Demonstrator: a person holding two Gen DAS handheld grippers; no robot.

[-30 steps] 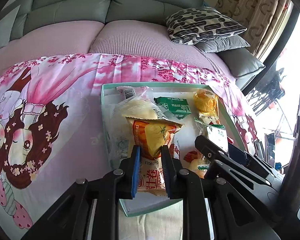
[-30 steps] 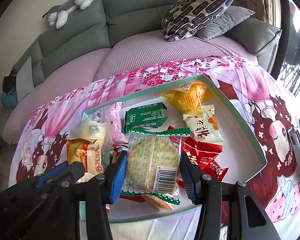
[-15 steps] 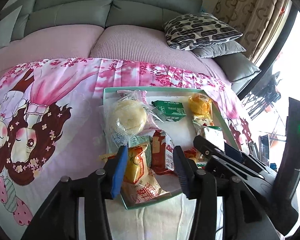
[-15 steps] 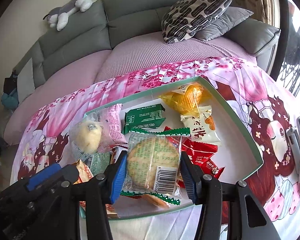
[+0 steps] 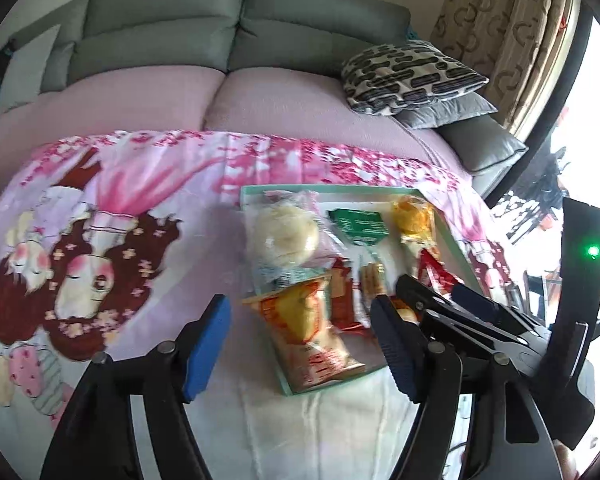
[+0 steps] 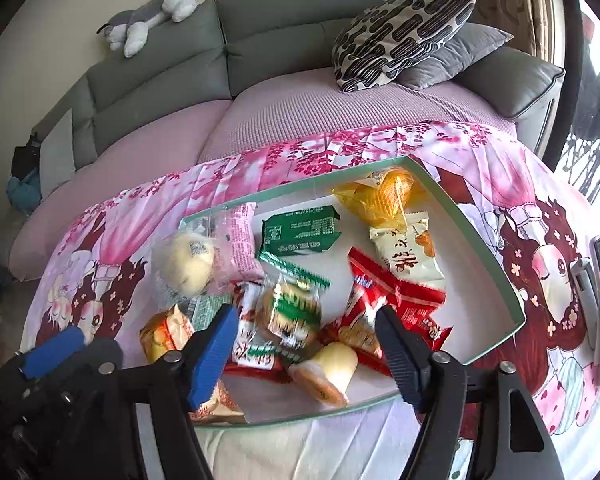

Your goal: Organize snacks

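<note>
Both grippers are angling steeply down over a shallow green-rimmed tray (image 6: 496,264) lying on a pink cartoon-print blanket (image 5: 112,240). The left gripper (image 5: 300,344) is hanging with its blue pads spread wide, having just been opening, nothing pinched; below it an orange-yellow snack packet (image 5: 308,328) is lying in the tray's near left corner, long axis running towards the camera. The right gripper (image 6: 304,344) is likewise standing spread, jaws just opened, gripping nothing; a clear round-cracker packet with green zigzag edges (image 6: 292,308), blurred, is sitting tilted on the red wrappers (image 6: 396,300) between its pads.
</note>
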